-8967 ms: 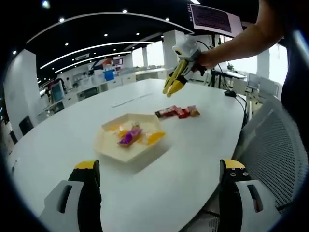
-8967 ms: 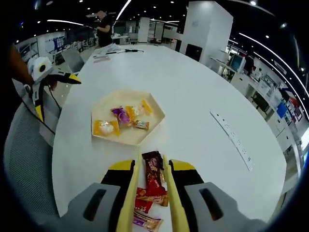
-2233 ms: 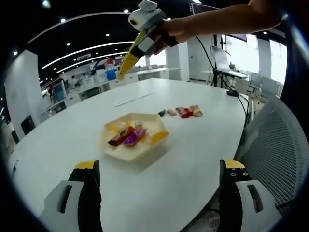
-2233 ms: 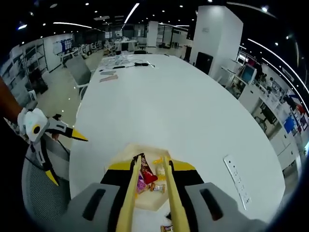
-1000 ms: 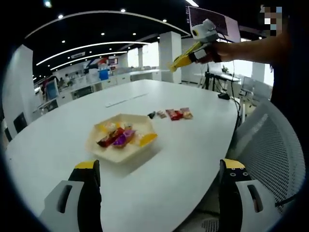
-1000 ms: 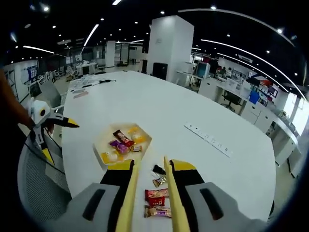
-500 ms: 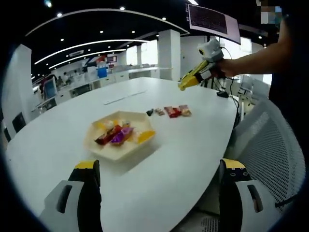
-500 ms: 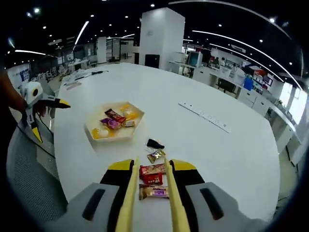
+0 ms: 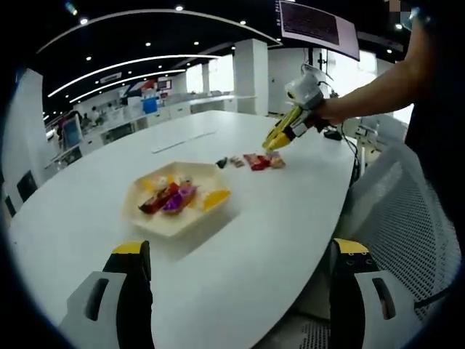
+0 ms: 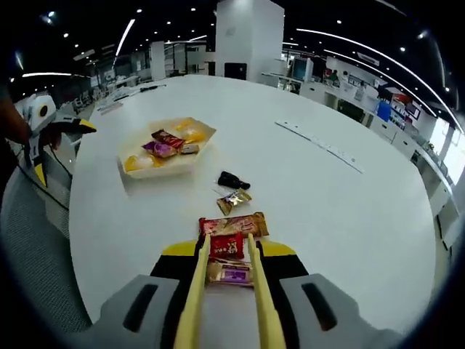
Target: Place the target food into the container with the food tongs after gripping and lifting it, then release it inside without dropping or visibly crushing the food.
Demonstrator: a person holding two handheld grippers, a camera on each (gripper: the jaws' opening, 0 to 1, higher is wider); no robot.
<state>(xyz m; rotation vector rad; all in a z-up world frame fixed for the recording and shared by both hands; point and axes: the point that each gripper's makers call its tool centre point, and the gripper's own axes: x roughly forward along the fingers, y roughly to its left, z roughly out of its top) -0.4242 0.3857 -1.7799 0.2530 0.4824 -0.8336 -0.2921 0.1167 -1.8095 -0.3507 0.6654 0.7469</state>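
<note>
Right gripper view: right gripper is low over the white table, its yellow tong tips either side of a red snack packet; tips look slightly parted with the packet between them, cannot tell if they actually pinch it or just straddle it; the packet lies flat on the table. Touching it on the far side is a tan wrapped bar; on the near side, between the tongs, a purple-labelled packet. Further out sit a small gold wrapper and a small black item, apart from each other. The hexagonal cream tray is far-left of these, well apart, holding several wrapped snacks incl. a red-brown bar and a purple one. A long grey strip lies on the table far-right. The left gripper shows at the left edge, off the table, tips spread.

Left gripper view: left gripper hangs near the table edge, jaws wide apart, nothing between them; tray ahead, centre-left; the row of packets beyond it to the right, with the right gripper tips down at the row's right end, held by a hand; mesh chair at right; wall screen up top.
</note>
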